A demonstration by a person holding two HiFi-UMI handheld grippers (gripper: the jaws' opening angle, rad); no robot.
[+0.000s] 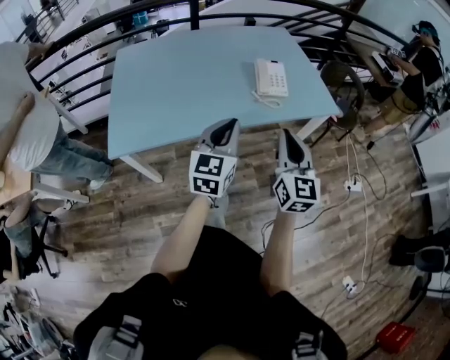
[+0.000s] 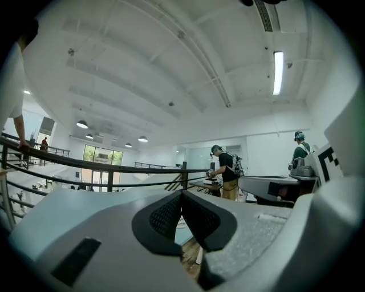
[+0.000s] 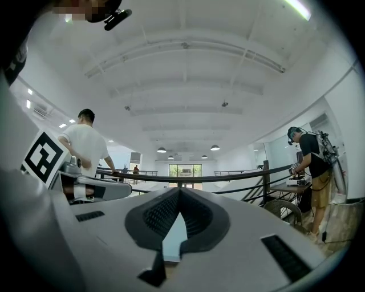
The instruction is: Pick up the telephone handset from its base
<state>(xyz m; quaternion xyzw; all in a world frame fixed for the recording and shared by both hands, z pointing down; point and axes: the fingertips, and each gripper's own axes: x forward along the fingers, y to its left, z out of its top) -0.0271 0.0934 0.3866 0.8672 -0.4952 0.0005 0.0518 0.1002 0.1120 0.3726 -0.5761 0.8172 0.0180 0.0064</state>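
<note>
A white telephone [image 1: 271, 77] lies on the right part of a light blue table [image 1: 176, 84], its handset [image 1: 261, 76] resting along the left side of the base with a coiled cord in front. Both grippers hover over the wooden floor just short of the table's near edge, pointing level toward it. My left gripper [image 1: 226, 129] [image 2: 182, 194] is shut with nothing in it. My right gripper [image 1: 290, 137] [image 3: 179, 191] is below the telephone in the head view; its tips meet, nothing held. Neither gripper view shows the telephone.
A black railing [image 1: 232, 14] curves behind the table. A wicker chair [image 1: 346, 88] stands at the table's right corner. A person [image 1: 31, 130] stands at the left, another person [image 1: 415, 74] at the far right. Cables and a power strip [image 1: 350, 185] lie on the floor at right.
</note>
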